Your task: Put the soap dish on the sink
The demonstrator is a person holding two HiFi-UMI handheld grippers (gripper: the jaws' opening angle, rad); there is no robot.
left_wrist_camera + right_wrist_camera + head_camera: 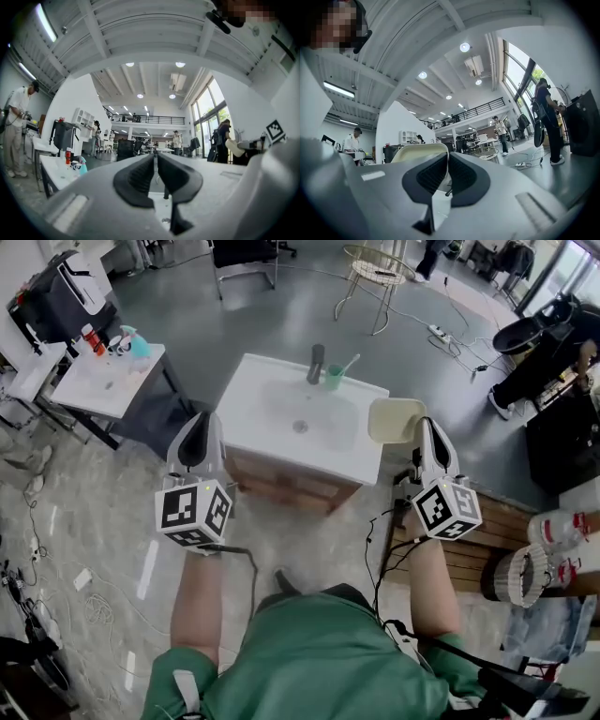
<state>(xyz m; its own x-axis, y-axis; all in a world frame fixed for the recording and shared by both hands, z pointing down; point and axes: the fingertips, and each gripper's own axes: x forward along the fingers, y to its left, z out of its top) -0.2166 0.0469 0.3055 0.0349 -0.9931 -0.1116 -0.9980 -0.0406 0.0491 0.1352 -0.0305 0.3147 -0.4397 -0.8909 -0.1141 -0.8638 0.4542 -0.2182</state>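
The right claw (424,430) pinches the cream soap dish (396,420) by its rim, above the sink's (267,432) right edge; the left claw (199,435), pressed together and empty, hovers at the sink's front left; the dish looks light, stiff and likely slippery, so a firm rim hold suits.

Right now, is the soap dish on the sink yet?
No: the right hand-held gripper holds the soap dish in the air, off the sink.

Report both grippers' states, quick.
Left gripper: shut, nothing between the jaws.
Right gripper: shut on the cream soap dish.
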